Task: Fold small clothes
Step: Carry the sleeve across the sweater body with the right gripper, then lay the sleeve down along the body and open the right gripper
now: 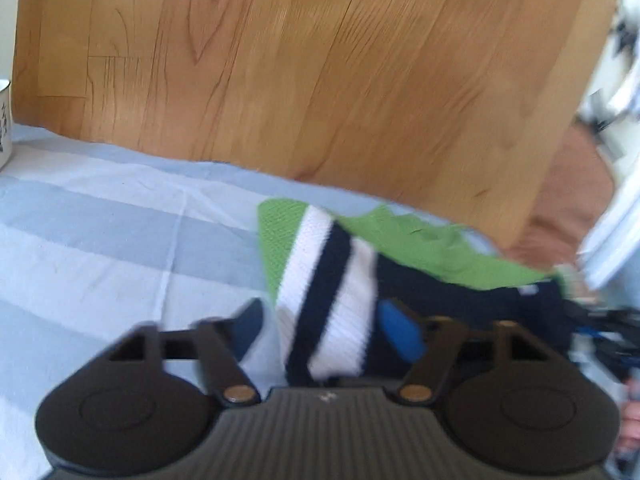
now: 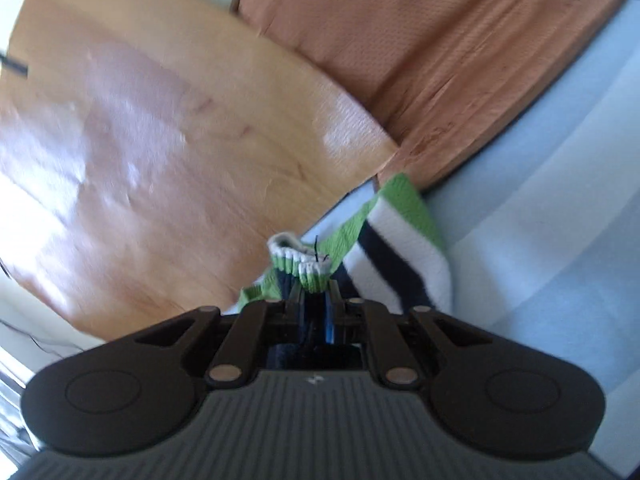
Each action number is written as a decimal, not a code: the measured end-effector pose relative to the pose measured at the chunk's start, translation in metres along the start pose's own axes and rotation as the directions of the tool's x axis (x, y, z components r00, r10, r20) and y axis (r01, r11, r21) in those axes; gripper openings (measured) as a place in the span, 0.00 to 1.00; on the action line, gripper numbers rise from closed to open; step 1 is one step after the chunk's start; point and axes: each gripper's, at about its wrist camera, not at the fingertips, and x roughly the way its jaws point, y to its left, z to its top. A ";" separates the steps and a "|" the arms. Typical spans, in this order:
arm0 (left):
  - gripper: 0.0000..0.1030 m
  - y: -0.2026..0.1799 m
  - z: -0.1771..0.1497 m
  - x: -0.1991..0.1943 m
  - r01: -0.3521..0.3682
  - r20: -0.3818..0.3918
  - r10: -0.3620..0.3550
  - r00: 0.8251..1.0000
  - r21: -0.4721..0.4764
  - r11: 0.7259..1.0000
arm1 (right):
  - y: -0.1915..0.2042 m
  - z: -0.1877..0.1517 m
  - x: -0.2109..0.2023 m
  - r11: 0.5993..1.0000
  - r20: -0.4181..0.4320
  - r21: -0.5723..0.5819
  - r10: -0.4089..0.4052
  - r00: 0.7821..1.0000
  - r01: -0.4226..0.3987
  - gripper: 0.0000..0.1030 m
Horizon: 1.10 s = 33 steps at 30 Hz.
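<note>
A small knit garment (image 1: 328, 280) with green, white and navy stripes lies bunched on a pale blue striped cloth (image 1: 100, 240). My left gripper (image 1: 324, 326) straddles its striped part. The blue pads (image 1: 400, 332) stand apart on either side, with a sliver of cloth showing beside the left one, so it is open. In the right wrist view my right gripper (image 2: 314, 300) is shut on the same garment (image 2: 400, 248). A green and white ribbed cuff (image 2: 304, 264) sticks out past its fingertips, and the rest trails to the right over the cloth (image 2: 540, 240).
A wooden surface (image 1: 280, 80) lies beyond the cloth's far edge. A brown cushion (image 2: 420, 40) sits at the upper right of the right wrist view. A white mug (image 1: 4, 120) shows at the left edge. Both views are motion-blurred.
</note>
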 end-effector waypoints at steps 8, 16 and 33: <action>0.15 -0.022 -0.024 0.002 -0.167 0.112 0.161 0.981 0.045 0.985 | -0.007 0.000 -0.006 0.975 0.014 -0.136 -0.176 0.984 0.176 0.18; 0.31 -0.029 -0.040 -0.033 -0.202 0.137 0.188 0.973 0.094 0.975 | -0.003 -0.003 -0.051 0.969 0.122 -0.137 -0.187 0.975 0.204 0.22; 0.40 -0.038 -0.075 -0.047 -0.305 0.069 0.297 0.952 0.190 0.933 | -0.006 -0.023 -0.026 0.991 -0.099 -0.032 -0.132 0.986 0.129 0.18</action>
